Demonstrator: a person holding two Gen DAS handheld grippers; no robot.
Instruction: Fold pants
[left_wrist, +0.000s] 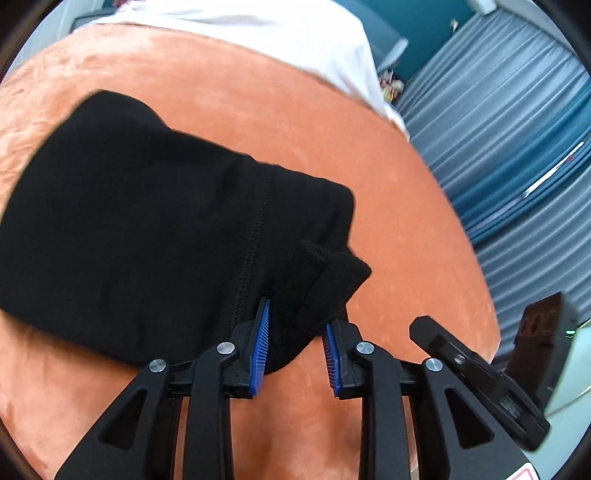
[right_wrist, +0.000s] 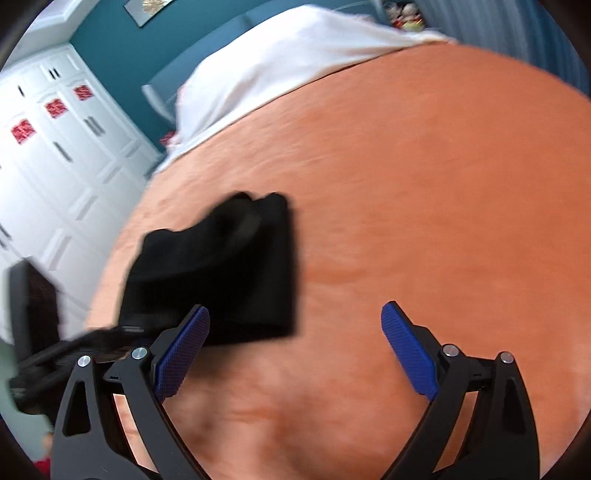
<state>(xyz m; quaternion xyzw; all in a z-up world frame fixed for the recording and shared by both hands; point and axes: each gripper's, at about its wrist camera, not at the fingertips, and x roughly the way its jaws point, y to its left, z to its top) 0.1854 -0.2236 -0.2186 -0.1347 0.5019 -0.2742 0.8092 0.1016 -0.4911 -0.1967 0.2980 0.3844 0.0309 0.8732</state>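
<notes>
Black pants (left_wrist: 147, 229) lie folded in a compact bundle on the orange bedspread (left_wrist: 314, 122). In the left wrist view my left gripper (left_wrist: 295, 325) has its blue pads on either side of the bundle's near corner, with a gap between pad and cloth on the right; the jaws stand partly open. In the right wrist view the pants (right_wrist: 229, 266) lie left of centre and look blurred. My right gripper (right_wrist: 295, 325) is wide open and empty over bare bedspread (right_wrist: 424, 203), its left fingertip (right_wrist: 195, 325) at the bundle's near edge.
A white sheet or pillow (left_wrist: 277, 40) lies at the bed's far end. Grey-blue curtains (left_wrist: 517, 129) hang to the right. White wardrobe doors (right_wrist: 55, 166) stand to the left of the bed. The other gripper's body (left_wrist: 480, 376) shows at the right edge.
</notes>
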